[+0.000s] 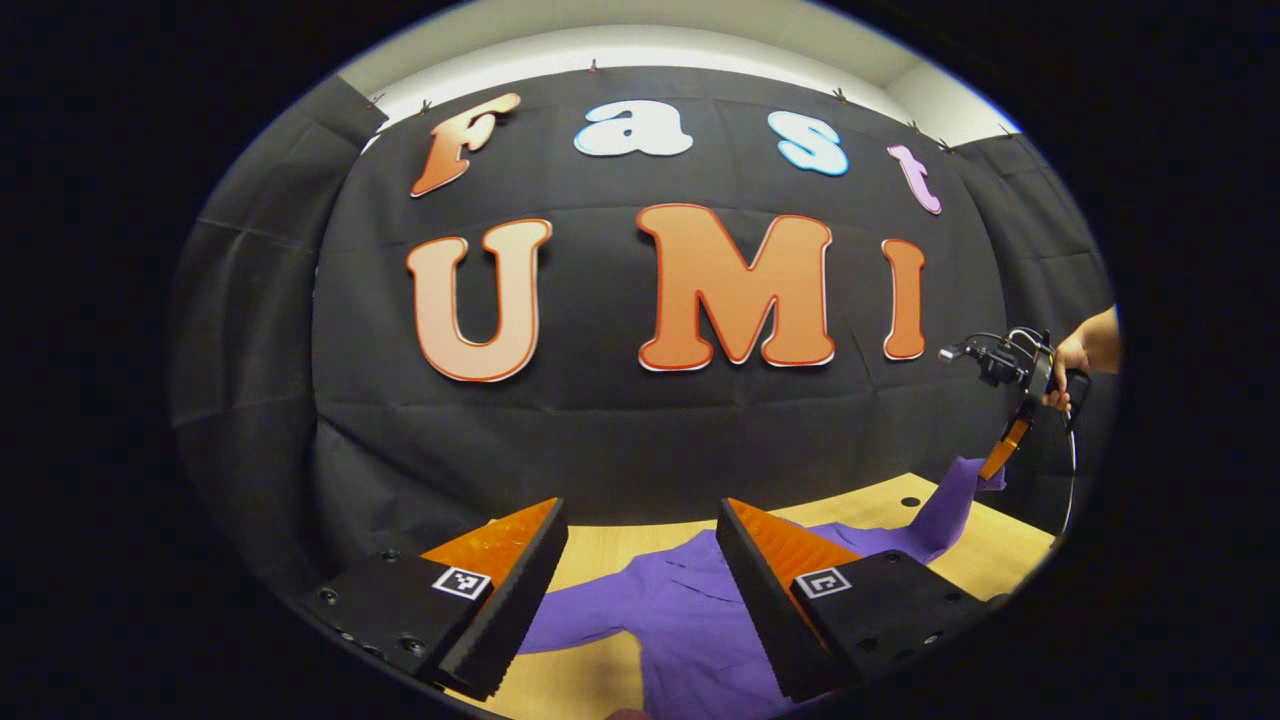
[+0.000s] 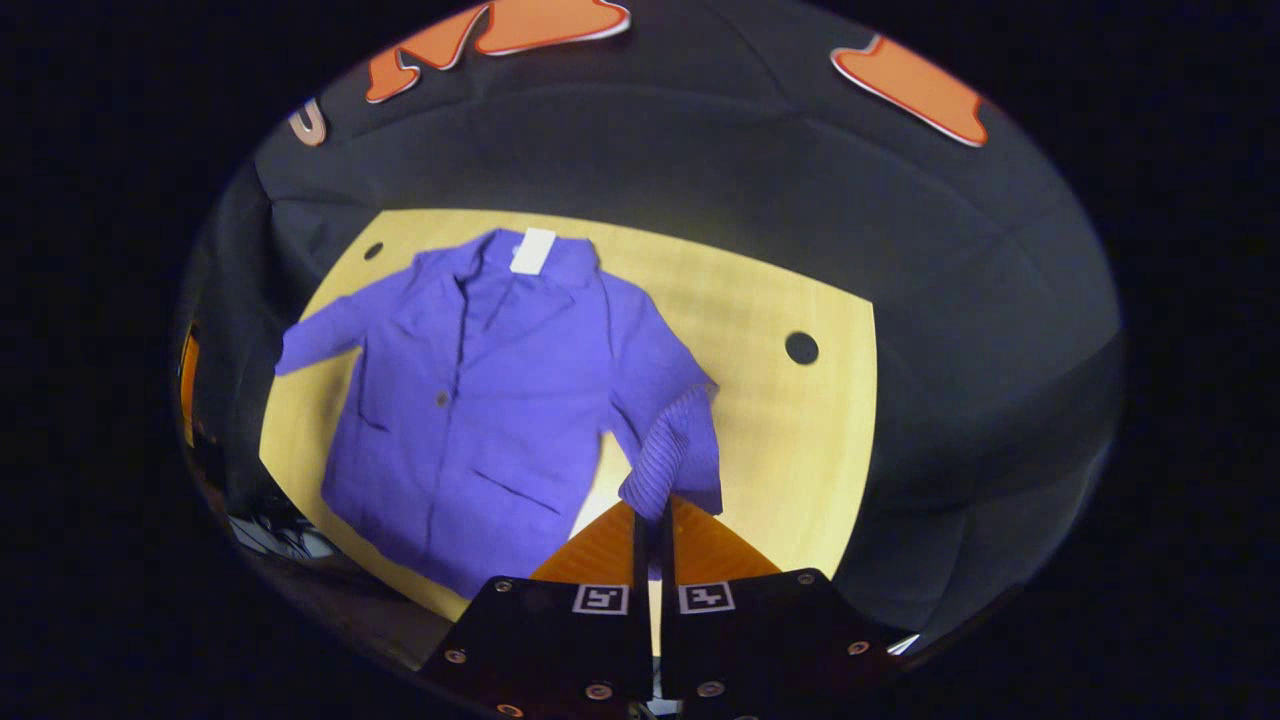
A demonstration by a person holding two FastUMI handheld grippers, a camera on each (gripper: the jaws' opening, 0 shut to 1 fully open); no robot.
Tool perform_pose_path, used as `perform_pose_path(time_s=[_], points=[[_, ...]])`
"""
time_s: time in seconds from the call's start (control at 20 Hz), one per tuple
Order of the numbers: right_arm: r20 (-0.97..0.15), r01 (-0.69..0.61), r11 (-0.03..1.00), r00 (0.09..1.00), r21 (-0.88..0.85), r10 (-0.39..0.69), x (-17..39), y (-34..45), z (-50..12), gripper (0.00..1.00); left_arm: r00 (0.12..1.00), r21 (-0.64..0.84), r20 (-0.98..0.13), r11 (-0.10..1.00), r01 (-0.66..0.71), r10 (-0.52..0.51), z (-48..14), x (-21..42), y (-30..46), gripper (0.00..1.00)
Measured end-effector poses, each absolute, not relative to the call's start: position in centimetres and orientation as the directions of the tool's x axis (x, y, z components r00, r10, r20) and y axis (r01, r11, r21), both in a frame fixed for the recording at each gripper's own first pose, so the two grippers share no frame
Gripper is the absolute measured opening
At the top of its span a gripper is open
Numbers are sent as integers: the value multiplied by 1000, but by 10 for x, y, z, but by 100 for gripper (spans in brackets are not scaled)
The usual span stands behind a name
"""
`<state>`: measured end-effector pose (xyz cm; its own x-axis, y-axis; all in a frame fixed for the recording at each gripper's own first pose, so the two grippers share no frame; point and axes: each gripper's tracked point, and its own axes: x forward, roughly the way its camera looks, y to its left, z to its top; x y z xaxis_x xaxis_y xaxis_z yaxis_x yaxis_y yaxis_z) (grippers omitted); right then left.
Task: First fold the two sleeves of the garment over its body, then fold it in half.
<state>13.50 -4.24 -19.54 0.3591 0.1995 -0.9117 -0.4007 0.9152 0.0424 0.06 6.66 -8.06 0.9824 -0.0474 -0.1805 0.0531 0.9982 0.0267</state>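
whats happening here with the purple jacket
A person is folding a purple jacket that lies face up on a wooden table. The right hand-held gripper is shut on the cuff of one sleeve and has it lifted off the table, ready to go over the body. The left hand-held gripper hangs open above the jacket, holding nothing. The other sleeve is spread out, not yet folded.

A black cloth wall [image 1: 620,430] closes the booth behind the desk and wraps round both sides, creased in a faint grid. Small clips [image 1: 593,66] pin its top edge, with a pale wall or ceiling strip [image 1: 640,45] above. The light wooden desk [image 2: 790,420] has two round dark holes [image 2: 801,347], one near each far corner. Light falls brightly on the desktop.
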Motion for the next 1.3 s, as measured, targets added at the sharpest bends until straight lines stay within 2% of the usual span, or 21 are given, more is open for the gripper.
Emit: perform_pose_path(time_s=[0.15,0.3,0.6,0.95,1.3], points=[[-903,-436,900,389,-8,181,155,-3,-177,4,983,24,-183,999,30,-25,-86,-2,102,94],[-893,-488,873,396,-6,215,166,56,-162,4,984,35,-180,999,4,2,-86,-6,136,94],[-904,-630,777,339,-11,262,169,174,-163,4,982,36,-183,999,-33,39,-95,-4,172,94],[-939,-737,675,246,-19,241,155,264,-222,4,973,25,-222,998,-63,67,-116,0,196,95],[-970,-814,578,183,-57,161,143,315,-290,6,958,2,-268,994,-105,102,-137,-3,215,95]])
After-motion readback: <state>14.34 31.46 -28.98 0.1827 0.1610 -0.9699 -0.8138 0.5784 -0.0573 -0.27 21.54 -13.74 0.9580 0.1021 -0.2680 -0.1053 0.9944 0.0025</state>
